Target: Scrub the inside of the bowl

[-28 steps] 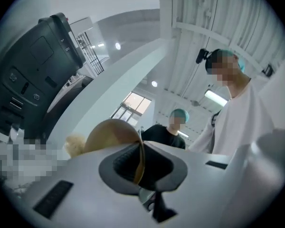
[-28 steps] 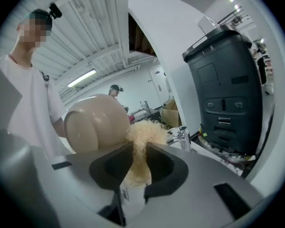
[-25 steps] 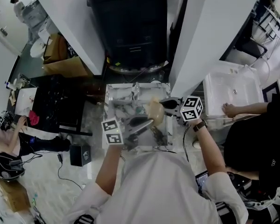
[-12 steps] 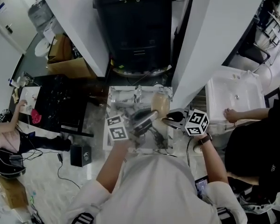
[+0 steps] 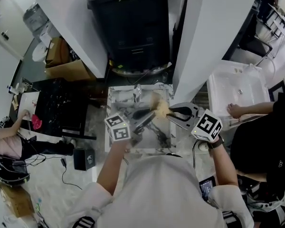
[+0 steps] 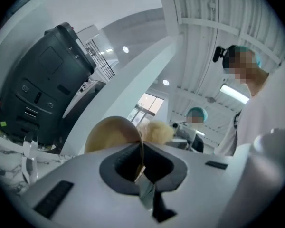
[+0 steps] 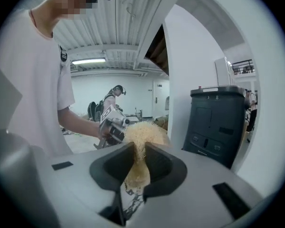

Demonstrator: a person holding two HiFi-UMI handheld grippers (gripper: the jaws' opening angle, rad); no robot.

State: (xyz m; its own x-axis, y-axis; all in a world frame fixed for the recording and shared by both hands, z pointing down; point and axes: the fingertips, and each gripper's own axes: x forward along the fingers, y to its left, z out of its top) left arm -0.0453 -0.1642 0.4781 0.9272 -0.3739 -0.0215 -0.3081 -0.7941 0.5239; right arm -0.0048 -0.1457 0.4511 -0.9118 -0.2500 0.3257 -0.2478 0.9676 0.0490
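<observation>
A tan wooden bowl (image 6: 111, 134) is held up off the marble-patterned tray (image 5: 115, 98), with its thin rim pinched in my left gripper (image 6: 141, 163). In the head view the left gripper (image 5: 149, 118) reaches in from the left and the bowl (image 5: 155, 104) shows only as a small blurred tan shape. My right gripper (image 7: 138, 158) grips a pale fibrous scrubber (image 7: 141, 134), and its jaws are closing on the wad. Seen from above, the right gripper (image 5: 172, 113) holds the scrubber (image 5: 162, 111) against the bowl's right side. From the left gripper's camera the scrubber (image 6: 156, 132) pokes out just past the rim.
A black bin (image 5: 133, 23) stands behind the tray between two white pillars. At the right is a white sink (image 5: 237, 91) with another person's hand (image 5: 233, 111) on its edge. A cardboard box (image 5: 66, 65) and dark equipment lie at the left.
The right gripper's marker cube has moved down and to the right, toward me. The bowl, broad and tan earlier, now shows smaller with the scrubber at its side.
</observation>
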